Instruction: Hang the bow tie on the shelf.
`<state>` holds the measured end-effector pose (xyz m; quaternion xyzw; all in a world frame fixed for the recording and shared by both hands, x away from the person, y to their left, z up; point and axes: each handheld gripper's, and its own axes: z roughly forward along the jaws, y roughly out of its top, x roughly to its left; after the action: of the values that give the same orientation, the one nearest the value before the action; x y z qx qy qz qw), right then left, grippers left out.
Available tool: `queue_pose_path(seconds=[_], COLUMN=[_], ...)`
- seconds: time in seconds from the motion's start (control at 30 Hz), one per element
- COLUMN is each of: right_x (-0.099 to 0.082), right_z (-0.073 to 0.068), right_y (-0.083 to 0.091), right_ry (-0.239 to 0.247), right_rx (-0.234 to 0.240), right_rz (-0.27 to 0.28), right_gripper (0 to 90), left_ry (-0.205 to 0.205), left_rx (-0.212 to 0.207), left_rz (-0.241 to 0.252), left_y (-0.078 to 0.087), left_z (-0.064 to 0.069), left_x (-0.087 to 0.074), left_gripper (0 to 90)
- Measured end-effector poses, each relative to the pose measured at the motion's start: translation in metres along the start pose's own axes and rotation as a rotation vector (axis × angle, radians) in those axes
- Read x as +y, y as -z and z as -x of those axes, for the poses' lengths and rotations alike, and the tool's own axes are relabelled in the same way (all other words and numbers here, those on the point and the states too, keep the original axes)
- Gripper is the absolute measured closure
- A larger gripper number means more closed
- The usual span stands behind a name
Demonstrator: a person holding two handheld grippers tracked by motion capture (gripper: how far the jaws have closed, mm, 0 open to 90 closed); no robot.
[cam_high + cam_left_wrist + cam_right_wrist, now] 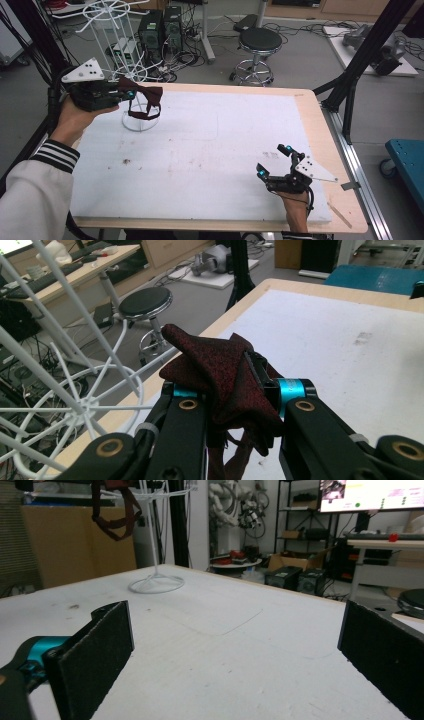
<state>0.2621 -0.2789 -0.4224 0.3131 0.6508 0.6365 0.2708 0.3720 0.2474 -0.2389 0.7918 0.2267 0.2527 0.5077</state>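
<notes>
Left tongs (131, 93) clamp a dark red woven bow tie (145, 95) (its strap loop dangling) in the air at ten o'clock, beside the white wire stand (141, 120); that forearm angles up. Right tongs (272, 160), foam-padded jaws wide apart, hover low over the white desk (210, 150) at five o'clock.

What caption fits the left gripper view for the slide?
Left gripper clamps a dark red bow tie beside the white wire stand, above the table's edge.
</notes>
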Motion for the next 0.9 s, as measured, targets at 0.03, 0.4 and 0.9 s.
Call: queue_pose_path(seconds=[0.03, 0.4, 0.9], right_x=[-0.001, -0.009, -0.024], right_z=[0.001, 0.006, 0.006], right_y=[0.001, -0.001, -0.005], right_ry=[-0.002, -0.013, 0.022], right_rx=[-0.005, -0.048, -0.114], right_rz=[0.008, 0.029, 0.048], right_gripper=[0.6, 0.6, 0.6], left_ry=[0.003, 0.015, 0.036], left_rx=[0.004, 0.071, 0.144], left_rz=[-0.003, -0.044, -0.103], left_y=[0.0, -0.015, -0.025], left_z=[-0.001, -0.008, -0.014], left_x=[0.0, -0.003, -0.004], left_gripper=[80.3, 80.3, 80.3])
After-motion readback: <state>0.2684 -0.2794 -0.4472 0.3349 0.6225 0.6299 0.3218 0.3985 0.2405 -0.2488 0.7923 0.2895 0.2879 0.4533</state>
